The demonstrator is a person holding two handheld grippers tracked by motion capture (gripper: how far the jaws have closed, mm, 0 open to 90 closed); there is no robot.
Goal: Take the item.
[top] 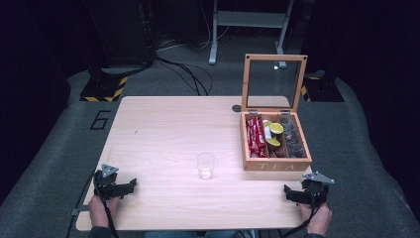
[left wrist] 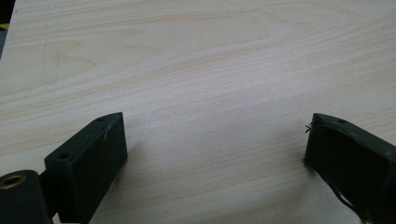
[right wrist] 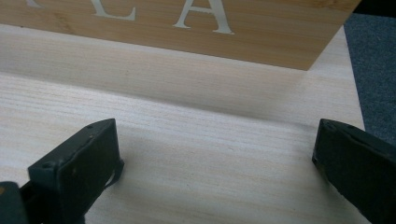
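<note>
A wooden tea box (top: 275, 163) marked TEA stands at the table's right with its glass lid (top: 274, 82) upright. Inside lie red packets (top: 255, 135), yellow-green packets (top: 273, 134) and dark packets (top: 293, 136). A clear plastic cup (top: 205, 165), empty and upright, stands near the table's middle front. My left gripper (top: 117, 187) rests at the front left corner, open over bare wood (left wrist: 215, 140). My right gripper (top: 302, 192) rests at the front right, open, just before the box's front wall (right wrist: 187, 28); nothing lies between its jaws.
The light wooden table (top: 163, 134) has a small dark hole (top: 236, 108) near its far edge. Grey carpet (top: 59, 163) surrounds it, with stand bases and cables (top: 183, 69) behind. The table's right edge (right wrist: 352, 93) lies close to my right gripper.
</note>
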